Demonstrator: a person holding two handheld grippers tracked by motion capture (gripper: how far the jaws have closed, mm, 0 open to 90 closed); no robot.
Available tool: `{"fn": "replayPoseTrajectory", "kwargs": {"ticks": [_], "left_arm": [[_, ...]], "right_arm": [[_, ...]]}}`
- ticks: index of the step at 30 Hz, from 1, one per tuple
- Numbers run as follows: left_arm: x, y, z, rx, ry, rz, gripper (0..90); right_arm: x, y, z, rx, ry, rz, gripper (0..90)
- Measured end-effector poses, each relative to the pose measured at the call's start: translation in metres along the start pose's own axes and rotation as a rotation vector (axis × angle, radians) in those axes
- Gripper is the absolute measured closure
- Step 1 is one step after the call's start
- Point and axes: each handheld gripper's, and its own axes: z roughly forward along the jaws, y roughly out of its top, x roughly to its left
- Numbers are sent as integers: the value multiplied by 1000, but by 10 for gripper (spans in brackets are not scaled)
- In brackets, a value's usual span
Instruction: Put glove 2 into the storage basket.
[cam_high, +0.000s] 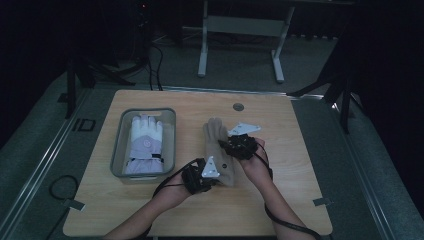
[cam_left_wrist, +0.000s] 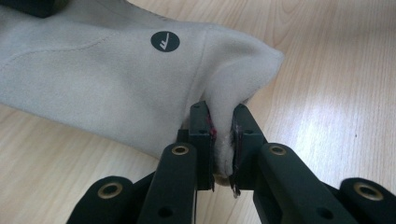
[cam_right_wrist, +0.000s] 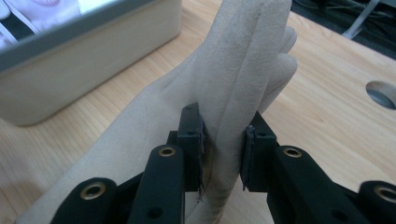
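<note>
Wooden tabletop (cam_high: 150, 215) seen from above, in dim light. At its left stands a grey tray (cam_high: 118, 145) holding a white and lilac ski glove (cam_high: 144, 145), fingers pointing away from the person. Just right of the tray, not touching it, lies a beige fleece glove (cam_high: 218, 145), its long axis running from the person's side toward the far edge, fingers at the far end.

Both grippers hold this beige glove. The left gripper (cam_left_wrist: 221, 140) is clamped on a fold of fabric at the cuff end, nearest the person; a round dark logo patch (cam_left_wrist: 165, 41) shows on the glove beyond it. The right gripper (cam_right_wrist: 223, 144) is closed on the glove's fingers at the far end, pinching them so they stand up on edge. The tray lies to the left of both grippers, so the left hand is the nearer one to it.

From above, the two grippers cover much of the beige glove's right side. Whether the glove is lifted off the tabletop or resting on it cannot be told.
</note>
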Motion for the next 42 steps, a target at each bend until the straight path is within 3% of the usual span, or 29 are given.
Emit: {"fn": "replayPoseTrajectory", "kwargs": {"ticks": [6, 20, 42], "left_arm": [[5, 0, -12, 12, 14, 15, 817], [20, -7, -46, 25, 55, 5, 817], [44, -43, -100, 63, 124, -39, 817]], "right_arm": [[6, 11, 1, -18, 1, -7, 732], [20, 46, 7, -61, 29, -17, 733], [67, 104, 41, -87, 86, -95, 732]]}}
